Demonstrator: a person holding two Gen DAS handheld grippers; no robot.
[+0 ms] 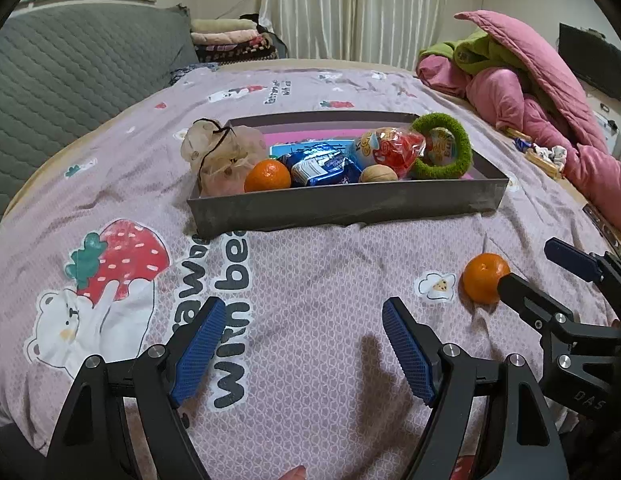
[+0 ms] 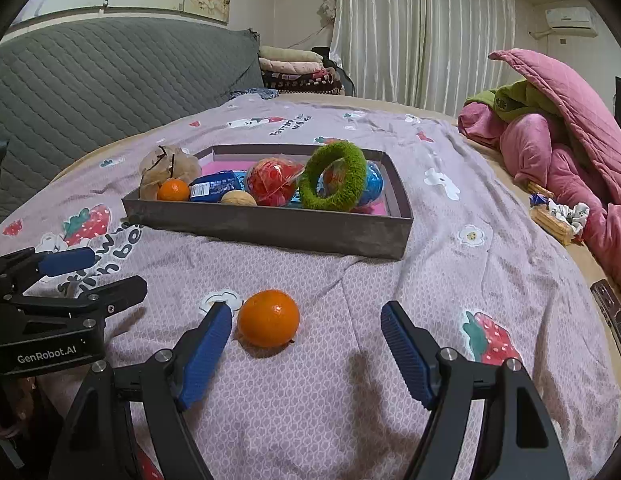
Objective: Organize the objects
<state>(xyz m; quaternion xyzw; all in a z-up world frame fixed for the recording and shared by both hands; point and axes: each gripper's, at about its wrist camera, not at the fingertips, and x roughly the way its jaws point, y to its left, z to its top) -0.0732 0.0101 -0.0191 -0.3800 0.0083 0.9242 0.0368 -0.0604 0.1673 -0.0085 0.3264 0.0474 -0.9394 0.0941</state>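
A loose orange (image 2: 268,318) is seen lying on the pink printed bedsheet (image 2: 310,392), in front of the grey tray (image 2: 270,226) and apart from it. It sits just beside the left finger of the right gripper (image 2: 306,320), whose jaws are spread wide with nothing held. The left gripper (image 1: 304,316) is likewise held wide open and empty. Inside the tray a second orange (image 1: 267,176), a walnut (image 1: 377,173), a blue packet (image 1: 322,168) and a green ring (image 1: 442,146) are gathered.

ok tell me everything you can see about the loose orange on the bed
The loose orange is small, round, glossy and evenly orange, with a dimple facing up. It lies on the lilac printed bedsheet, outside and in front of the grey tray. It sits between the open right gripper fingers, close to the inner one; contact unclear.
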